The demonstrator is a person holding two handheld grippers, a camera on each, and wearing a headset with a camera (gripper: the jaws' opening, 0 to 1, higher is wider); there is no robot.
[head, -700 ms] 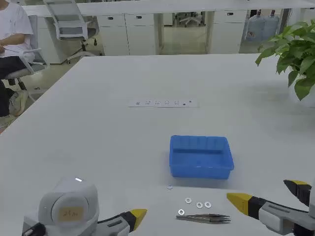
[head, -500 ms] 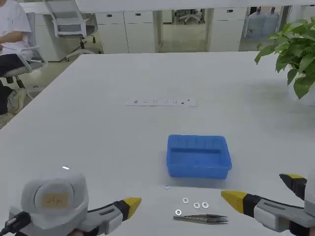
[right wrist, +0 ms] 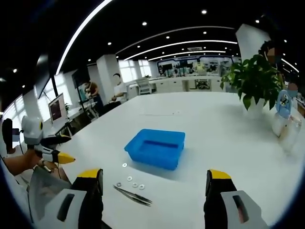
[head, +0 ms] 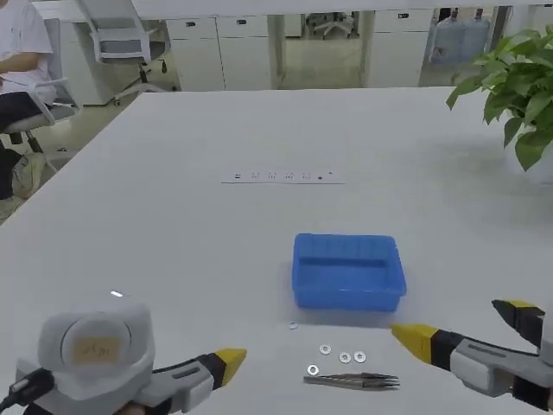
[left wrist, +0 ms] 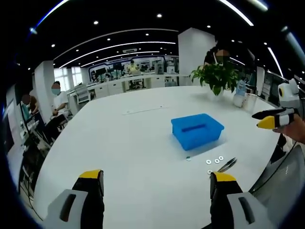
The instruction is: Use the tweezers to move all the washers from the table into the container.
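A blue container stands on the white table. Several small metal washers lie just in front of it, one washer apart at the left. The tweezers lie flat on the table beside them, held by nothing. My left gripper is open and empty at the near left, well short of the washers. My right gripper is open and empty to the right of the tweezers, above the table.
A socket strip is set in the table beyond the container. A leafy plant stands at the far right. At the far left a person sits beside an office chair.
The left gripper has shifted a little to the left in the head view. Container, washers and tweezers lie where they were; both grippers remain open.
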